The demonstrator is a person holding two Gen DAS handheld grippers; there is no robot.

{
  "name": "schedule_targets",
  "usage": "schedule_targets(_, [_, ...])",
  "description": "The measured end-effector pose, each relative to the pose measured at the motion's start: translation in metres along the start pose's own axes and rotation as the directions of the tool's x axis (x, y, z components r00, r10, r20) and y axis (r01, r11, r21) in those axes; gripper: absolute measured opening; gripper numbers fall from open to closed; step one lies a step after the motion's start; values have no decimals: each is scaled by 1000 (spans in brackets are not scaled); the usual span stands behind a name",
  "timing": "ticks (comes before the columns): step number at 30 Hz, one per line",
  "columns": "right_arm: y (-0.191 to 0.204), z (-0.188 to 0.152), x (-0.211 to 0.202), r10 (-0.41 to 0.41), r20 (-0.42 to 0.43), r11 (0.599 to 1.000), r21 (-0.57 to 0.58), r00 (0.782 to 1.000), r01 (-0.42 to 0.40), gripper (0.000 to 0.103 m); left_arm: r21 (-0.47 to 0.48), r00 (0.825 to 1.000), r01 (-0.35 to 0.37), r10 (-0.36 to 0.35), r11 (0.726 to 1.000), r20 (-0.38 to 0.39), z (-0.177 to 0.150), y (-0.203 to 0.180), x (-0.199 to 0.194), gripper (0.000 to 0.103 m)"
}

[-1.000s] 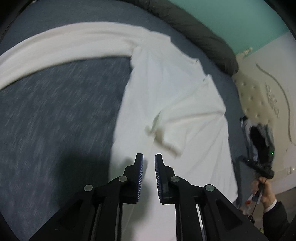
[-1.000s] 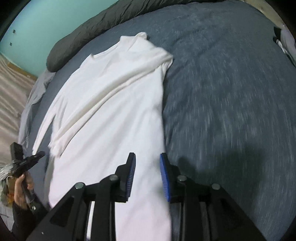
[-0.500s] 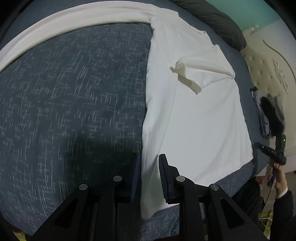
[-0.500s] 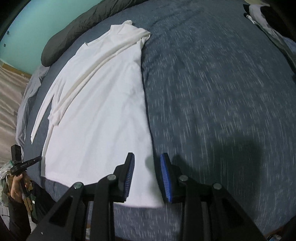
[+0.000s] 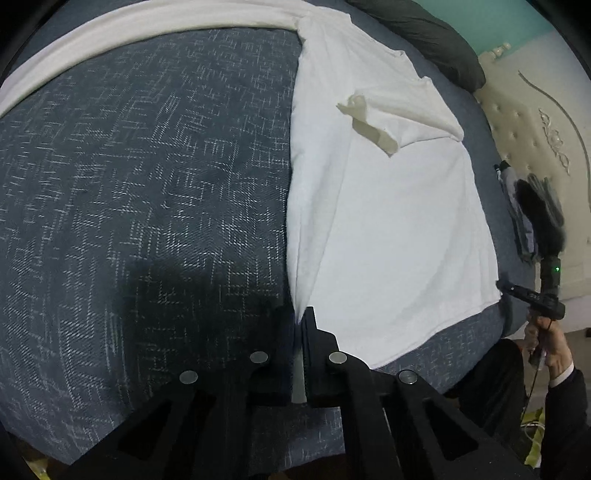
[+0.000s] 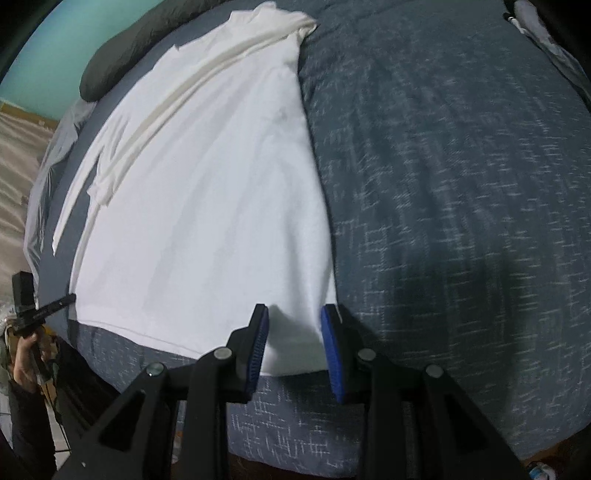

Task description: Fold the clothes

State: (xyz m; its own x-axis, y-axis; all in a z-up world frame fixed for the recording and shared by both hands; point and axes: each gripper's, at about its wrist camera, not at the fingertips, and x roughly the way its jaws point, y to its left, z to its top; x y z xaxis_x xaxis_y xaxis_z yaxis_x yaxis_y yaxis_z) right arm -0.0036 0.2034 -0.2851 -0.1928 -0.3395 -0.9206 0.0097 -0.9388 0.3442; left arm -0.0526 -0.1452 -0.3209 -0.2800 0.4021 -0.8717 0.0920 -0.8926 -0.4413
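A white long-sleeved cotton shirt (image 5: 388, 221) lies flat on a dark blue-grey woven bedspread (image 5: 147, 203), hem twd the near edge of the bed, collar twd the far side where a long dark grey bolster pillow (image 5: 424, 33) runs along a teal wall (image 5: 517, 18). L wrist view: one sleeve (image 5: 110, 33) stretches away from the shirt's shoulder in a long pale band across the far side of the bedspread; the other sleeve is folded over the chest, its cuff (image 5: 373, 125) turned up. The left gripper (image 5: 300, 332), black w/ blue pads, is pinched tight on the shirt's near hem corner at its long side edge — white fabric shows between the closed jaws and rises in a taut ridge from them. R wrist view: the right gripper (image 6: 295, 339) straddles the opposite hem corner of the shirt (image 6: 207, 206); jaws stand at a narrow gap w/ cloth between them, blue pads (image 6: 332, 347) not visibly pressing on it. Beside the shirt's hem, off the bed edge, a person's hand (image 5: 550, 343) in a dark sleeve holds the grip of the other tool. Beyond the shirt's folded side stands a cream tufted headboard (image 5: 524, 122) w/ a small heap of dark and grey clothing (image 5: 532, 214) by it.
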Motion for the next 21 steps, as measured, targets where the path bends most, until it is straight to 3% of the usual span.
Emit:
schedule_targets(3, [0, -1, -1, 14, 1, 1000, 7, 1000, -14, 6, 19, 1000, 4, -4, 1000, 17, -2, -5, -11, 3])
schedule_targets(4, [-1, -1, -2, 21, 5, 1000, 12, 1000, -21, 4, 24, 1000, 5, -5, 1000, 22, -3, -8, -14, 3])
schedule_targets(14, [-3, -9, -58, 51, 83, 999, -25, 995, -49, 2, 49, 999, 8, -9, 999, 37, -13, -18, -48, 2])
schedule_targets(19, [-22, -19, -36, 8, 25, 1000, 9, 1000, -8, 0, -2, 1000, -22, 22, 1000, 6, -8, -5, -30, 2])
schedule_targets(21, [-29, -22, -33, 27, 35, 999, 33, 999, -28, 0, -29, 1000, -14, 14, 999, -4, -7, 2, -24, 2])
